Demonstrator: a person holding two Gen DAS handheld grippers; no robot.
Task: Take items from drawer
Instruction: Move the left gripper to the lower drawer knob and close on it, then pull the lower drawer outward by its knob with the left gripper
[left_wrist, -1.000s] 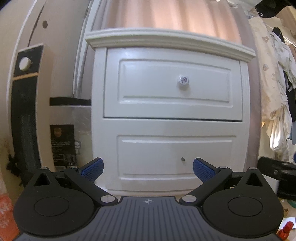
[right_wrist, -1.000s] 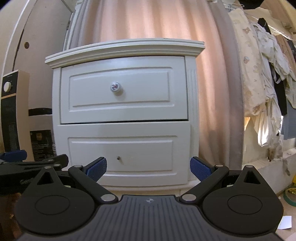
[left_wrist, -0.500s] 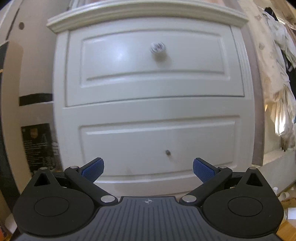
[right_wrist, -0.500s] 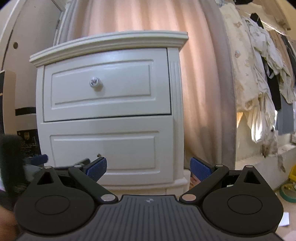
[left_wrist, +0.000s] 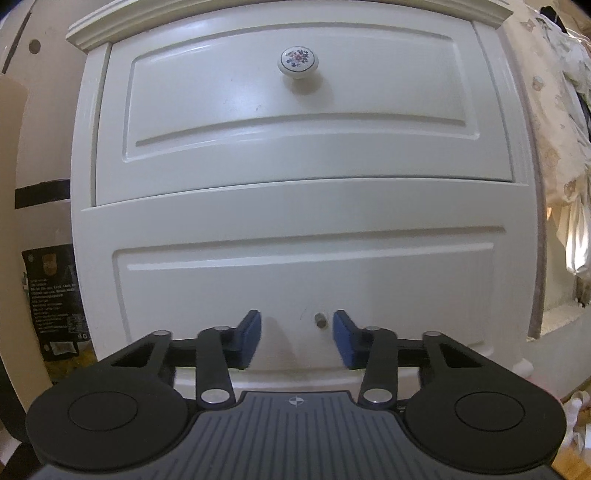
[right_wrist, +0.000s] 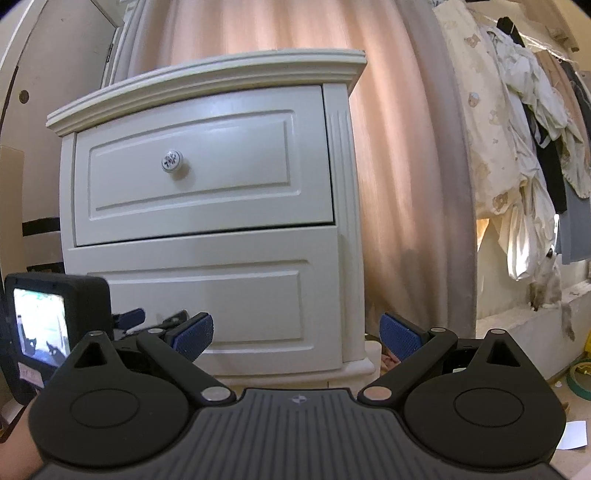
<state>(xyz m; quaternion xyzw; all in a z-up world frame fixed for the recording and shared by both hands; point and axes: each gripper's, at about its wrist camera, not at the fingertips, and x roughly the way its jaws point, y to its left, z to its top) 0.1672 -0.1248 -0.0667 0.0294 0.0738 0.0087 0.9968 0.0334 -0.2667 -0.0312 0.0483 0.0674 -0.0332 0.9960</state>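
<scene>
A white two-drawer nightstand (left_wrist: 295, 206) fills the left wrist view. Both drawers are shut. The upper drawer has a round floral knob (left_wrist: 298, 62). The lower drawer (left_wrist: 303, 280) has only a small metal stud (left_wrist: 320, 319). My left gripper (left_wrist: 296, 339) is close to the lower drawer front, half closed, with the stud between its blue pads and nearer the right pad (left_wrist: 343, 341). My right gripper (right_wrist: 296, 336) is wide open and empty, farther back, right of the nightstand (right_wrist: 207, 229). The left gripper's camera body (right_wrist: 55, 328) shows at its lower left.
A pink curtain (right_wrist: 388, 166) hangs behind the nightstand. Clothes (right_wrist: 517, 147) hang at the right. A tall speaker-like box (left_wrist: 11, 147) and a dark labelled package (left_wrist: 55, 306) stand left of the nightstand. A tape roll (right_wrist: 580, 376) and paper lie on the floor at right.
My left gripper has moved in close to the lower drawer and narrowed its jaws around the stud. My right gripper has drifted right and stays wide open.
</scene>
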